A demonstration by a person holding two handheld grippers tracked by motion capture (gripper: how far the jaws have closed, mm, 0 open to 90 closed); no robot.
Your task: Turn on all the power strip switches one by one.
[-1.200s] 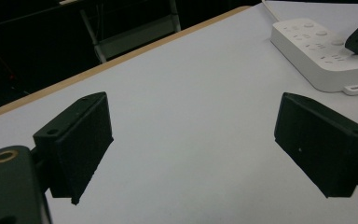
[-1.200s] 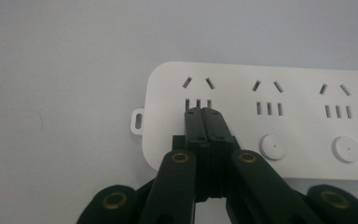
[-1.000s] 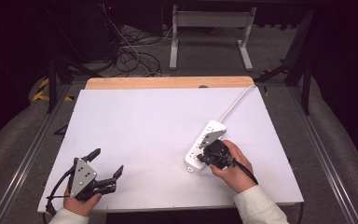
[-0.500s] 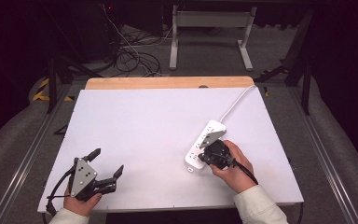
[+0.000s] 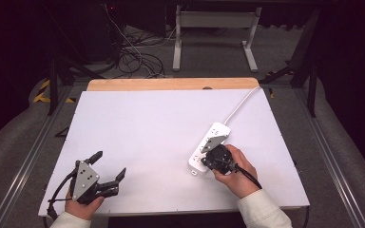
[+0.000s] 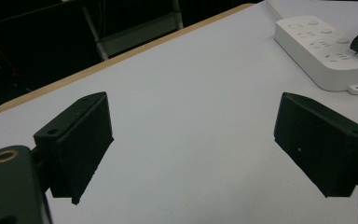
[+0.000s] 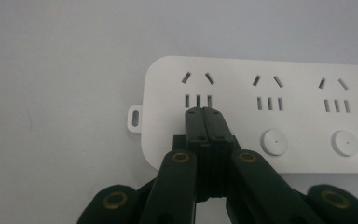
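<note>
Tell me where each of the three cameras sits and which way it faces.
High view: above the person's side, facing forward and down on the table; both hands, left gripper, right gripper.
Left gripper view: on the left gripper, looking across the table between open jaws.
Right gripper view: on the right gripper, shut jaws over the power strip.
All share the power strip.

Lab: floor cables (image 5: 133,59), rig table (image 5: 171,114)

White table (image 5: 171,123), wooden far edge; tangled cables (image 5: 133,57) on floor beyond.
</note>
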